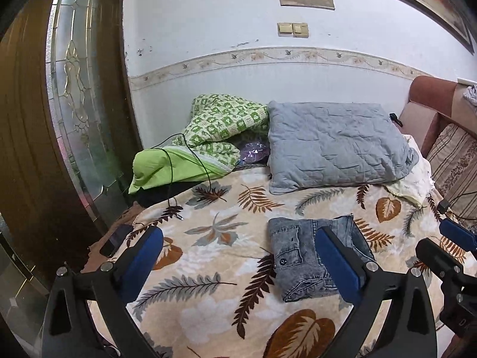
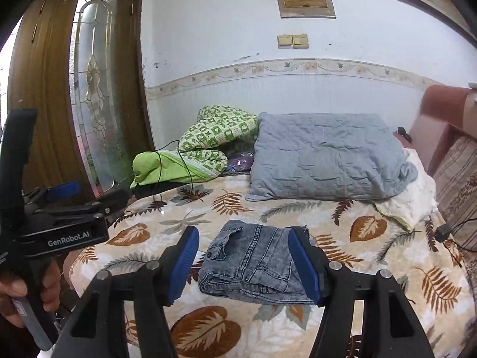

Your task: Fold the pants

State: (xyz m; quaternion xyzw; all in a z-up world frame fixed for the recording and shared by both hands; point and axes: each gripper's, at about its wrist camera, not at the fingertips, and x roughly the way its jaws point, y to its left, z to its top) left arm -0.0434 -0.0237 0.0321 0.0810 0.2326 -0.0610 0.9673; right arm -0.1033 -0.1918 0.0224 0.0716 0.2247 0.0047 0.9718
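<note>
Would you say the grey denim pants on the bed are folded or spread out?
Folded: the grey denim pants lie as a compact stacked rectangle with layered edges showing.

pants [image 2: 256, 262]: faded grey-blue denim, dark button
blanket [image 2: 372, 271]: cream, with brown, rust and grey leaf and fern prints
pillow [image 2: 325, 155]: plain grey-blue, quilted
quilt [image 2: 217, 131]: green and cream check, lime-green lining
door [image 2: 44, 89]: brown wood, frosted patterned glass
wall [image 2: 238, 29]: white, floral border strip
gripper pads [image 2: 186, 264]: blue, on black arms

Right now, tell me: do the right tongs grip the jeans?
No. The right tongs hang open above the folded jeans, which lie free on the leaf-print blanket.
</note>
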